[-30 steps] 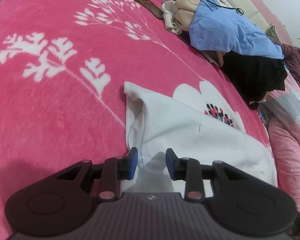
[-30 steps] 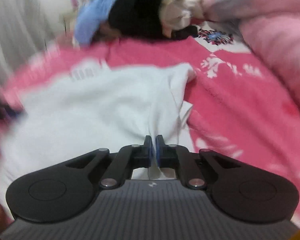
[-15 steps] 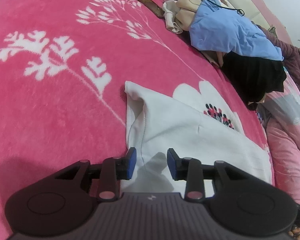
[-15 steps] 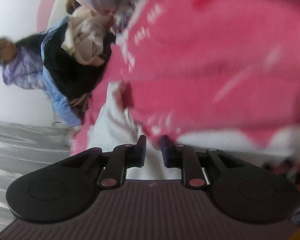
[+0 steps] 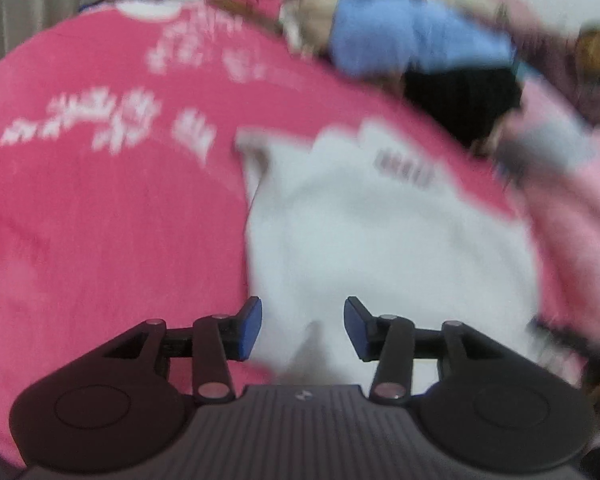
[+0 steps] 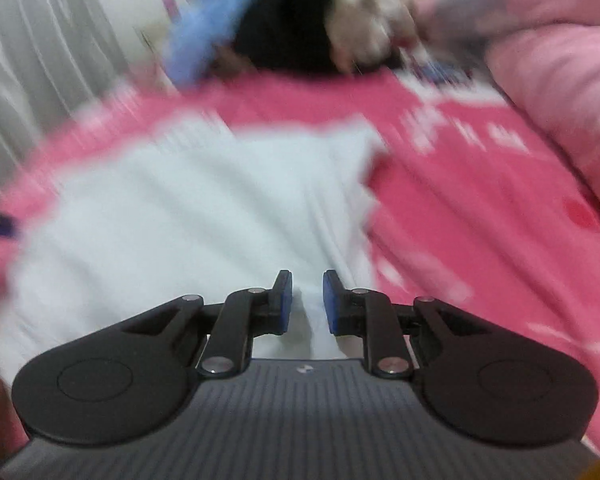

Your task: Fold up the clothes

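A white garment [image 5: 380, 240] lies spread on a pink flowered blanket [image 5: 100, 220]; both views are blurred by motion. My left gripper [image 5: 302, 328] hovers over the garment's near left edge. Its jaws are opening and stand wide, with cloth below them and nothing pressed between the blue pads. In the right wrist view the same garment [image 6: 180, 220] fills the middle of the blanket [image 6: 460, 220]. My right gripper [image 6: 307, 304] is over the garment's near right part. Its pads stand a narrow gap apart, and a crease of the cloth shows through the gap.
A heap of clothes lies at the far side: a blue piece [image 5: 400, 40], a black one [image 5: 460, 100] and a beige one [image 6: 372, 28]. A pale pink quilt [image 6: 560, 100] bulges at the right. A grey curtain [image 6: 32, 60] hangs at the left.
The left gripper's jaws have widened and it has lifted back from the garment. The right gripper, shut on a fold a second ago, swung away and back, and its pads now stand apart.
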Demonstrator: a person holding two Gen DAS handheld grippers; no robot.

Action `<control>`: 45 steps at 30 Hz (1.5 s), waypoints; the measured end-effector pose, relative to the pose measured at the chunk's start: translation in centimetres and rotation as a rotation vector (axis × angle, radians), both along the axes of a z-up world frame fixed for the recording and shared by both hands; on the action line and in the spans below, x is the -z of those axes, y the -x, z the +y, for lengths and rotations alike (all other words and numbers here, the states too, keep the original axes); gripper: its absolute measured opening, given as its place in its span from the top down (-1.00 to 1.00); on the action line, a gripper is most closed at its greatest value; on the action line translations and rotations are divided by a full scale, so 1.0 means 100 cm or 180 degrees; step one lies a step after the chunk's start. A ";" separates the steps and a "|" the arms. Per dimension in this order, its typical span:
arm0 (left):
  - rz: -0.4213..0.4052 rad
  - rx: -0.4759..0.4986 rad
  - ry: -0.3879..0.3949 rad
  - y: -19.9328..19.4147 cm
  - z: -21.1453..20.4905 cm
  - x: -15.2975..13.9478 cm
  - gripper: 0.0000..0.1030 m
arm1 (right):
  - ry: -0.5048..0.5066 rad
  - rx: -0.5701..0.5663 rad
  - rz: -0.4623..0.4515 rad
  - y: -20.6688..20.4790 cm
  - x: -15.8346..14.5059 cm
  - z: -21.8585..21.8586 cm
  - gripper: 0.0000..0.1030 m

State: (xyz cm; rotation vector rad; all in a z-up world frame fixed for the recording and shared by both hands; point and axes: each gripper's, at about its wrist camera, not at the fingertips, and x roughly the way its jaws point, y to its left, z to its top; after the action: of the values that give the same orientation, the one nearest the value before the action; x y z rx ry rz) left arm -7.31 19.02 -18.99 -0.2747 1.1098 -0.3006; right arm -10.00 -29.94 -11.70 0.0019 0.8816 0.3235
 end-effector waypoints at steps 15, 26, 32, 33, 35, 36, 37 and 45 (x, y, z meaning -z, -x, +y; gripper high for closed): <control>0.0296 -0.0132 0.0413 0.051 0.042 0.014 -0.15 | -0.0121 -0.0635 0.0566 0.014 0.028 0.050 0.70; 0.0231 0.0108 0.0448 0.043 0.024 0.030 -0.52 | -0.0473 -0.1170 0.0295 -0.022 -0.057 0.105 0.13; 0.0126 0.0258 0.0359 0.045 0.013 0.027 -0.21 | -0.1003 -0.1305 0.0831 -0.057 -0.047 0.188 -0.05; 0.0123 0.0287 0.0336 0.045 0.012 0.027 -0.10 | -0.1010 -0.1354 0.0897 -0.060 -0.043 0.203 -0.05; 0.0142 0.0316 0.0326 0.045 0.010 0.028 0.13 | -0.0968 -0.1458 0.0998 -0.065 -0.037 0.231 -0.08; 0.0153 0.0327 0.0322 0.045 0.010 0.028 0.33 | -0.0918 -0.1514 0.1034 -0.067 -0.034 0.244 -0.09; 0.0171 0.0318 0.0321 0.044 0.010 0.029 0.44 | -0.0848 -0.1606 0.1076 -0.068 -0.030 0.260 -0.11; 0.0156 0.0281 0.0479 0.044 0.010 0.030 0.90 | -0.0045 -0.2049 0.1257 -0.069 -0.002 0.359 -0.20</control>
State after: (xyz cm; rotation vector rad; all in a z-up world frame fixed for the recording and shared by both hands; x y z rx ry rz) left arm -11.74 19.98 -21.98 -0.3687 1.1512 -0.4591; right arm -3.14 5.93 -11.47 -0.2150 1.2617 0.9538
